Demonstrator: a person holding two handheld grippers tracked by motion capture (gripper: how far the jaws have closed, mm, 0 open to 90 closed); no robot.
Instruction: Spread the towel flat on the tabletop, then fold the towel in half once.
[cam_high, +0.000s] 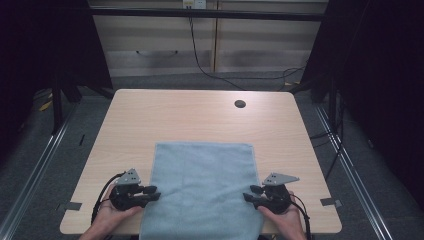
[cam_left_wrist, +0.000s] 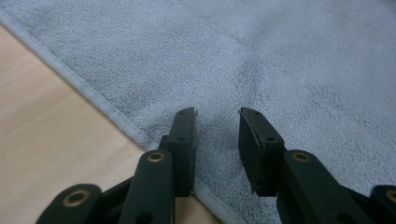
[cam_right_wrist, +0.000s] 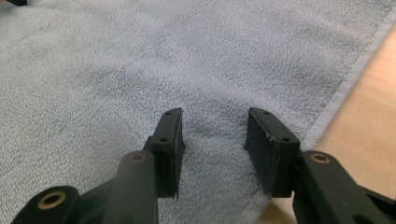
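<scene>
On the table (cam_high: 150, 115), flat blue towel (cam_high: 200, 185), left hand-held gripper (cam_high: 153, 192) released, right hand-held gripper (cam_high: 250, 193) released.

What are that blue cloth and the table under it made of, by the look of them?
The blue cloth looks like terry towelling: a soft, matt, looped pile with a flat stitched hem along its edge. The table seems to be a light wood-look board, probably laminate, smooth with faint grain and a slight sheen; real wood cannot be ruled out.
</scene>
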